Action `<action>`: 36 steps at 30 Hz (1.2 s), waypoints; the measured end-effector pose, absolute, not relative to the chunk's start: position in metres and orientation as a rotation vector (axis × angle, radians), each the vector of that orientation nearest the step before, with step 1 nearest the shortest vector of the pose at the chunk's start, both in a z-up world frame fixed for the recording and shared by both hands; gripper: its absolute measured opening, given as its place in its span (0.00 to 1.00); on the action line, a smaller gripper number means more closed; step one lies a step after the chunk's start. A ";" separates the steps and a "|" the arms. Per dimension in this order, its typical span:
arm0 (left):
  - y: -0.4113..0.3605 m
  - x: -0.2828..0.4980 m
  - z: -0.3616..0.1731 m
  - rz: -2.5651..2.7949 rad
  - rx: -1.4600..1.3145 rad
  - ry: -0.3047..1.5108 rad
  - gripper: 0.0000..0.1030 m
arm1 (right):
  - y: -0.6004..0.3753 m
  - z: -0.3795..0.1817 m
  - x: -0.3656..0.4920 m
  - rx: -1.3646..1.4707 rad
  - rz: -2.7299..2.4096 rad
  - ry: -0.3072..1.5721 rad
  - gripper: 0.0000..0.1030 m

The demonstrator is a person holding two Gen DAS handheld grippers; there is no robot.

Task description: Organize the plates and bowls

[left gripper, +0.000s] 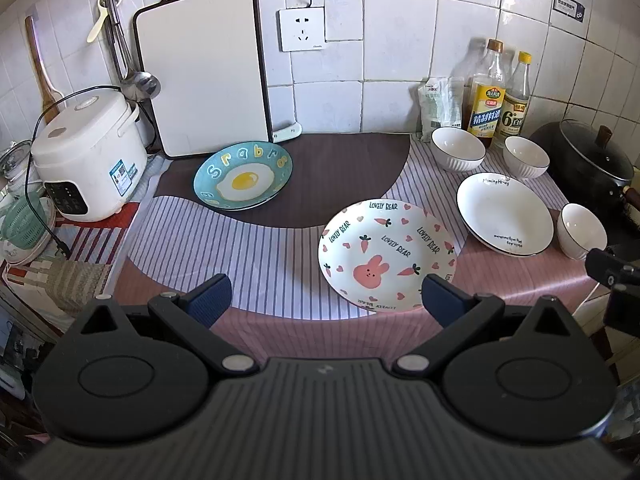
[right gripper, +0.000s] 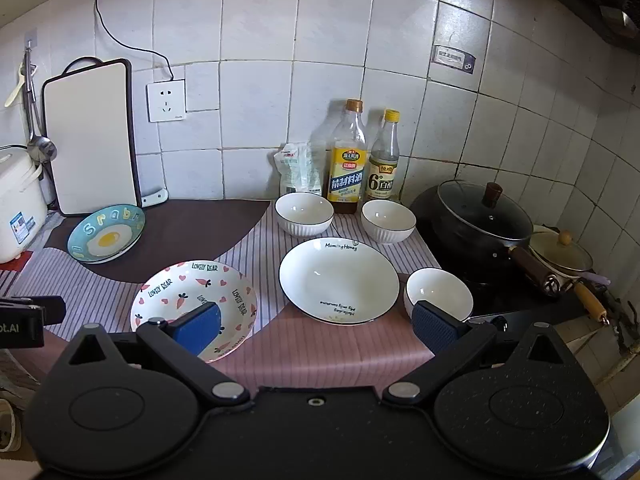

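Ceramic rabbit plate overhangs the desk edge, so either spread, empty claw nudging it could tip it off.

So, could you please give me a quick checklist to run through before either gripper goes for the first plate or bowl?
1. Left hand-held gripper open and empty: ok.
2. Right hand-held gripper open and empty: ok.
3. Bunny plate free of anything on it: ok.
4. White plate free of anything in it, with the three white bowls apart around it: ok.
5. Egg plate sitting alone: not ok, a second rim shows beneath it.
6. Room near the black pan beside the nearest bowl: cannot tell.
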State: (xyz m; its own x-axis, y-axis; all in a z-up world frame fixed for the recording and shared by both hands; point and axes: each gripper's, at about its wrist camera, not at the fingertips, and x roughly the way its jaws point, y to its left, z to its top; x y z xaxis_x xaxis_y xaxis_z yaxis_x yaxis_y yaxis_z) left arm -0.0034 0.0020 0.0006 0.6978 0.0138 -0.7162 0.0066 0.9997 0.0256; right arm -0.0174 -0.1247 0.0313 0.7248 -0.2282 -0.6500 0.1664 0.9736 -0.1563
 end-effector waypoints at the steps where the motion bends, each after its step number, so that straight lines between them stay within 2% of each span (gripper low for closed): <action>1: 0.002 -0.003 0.000 0.004 0.027 0.798 1.00 | -0.124 0.031 -0.017 -0.091 -0.219 0.728 1.00; 36: 0.003 -0.012 -0.013 0.016 0.048 0.747 1.00 | -0.124 0.025 -0.017 -0.072 -0.221 0.724 1.00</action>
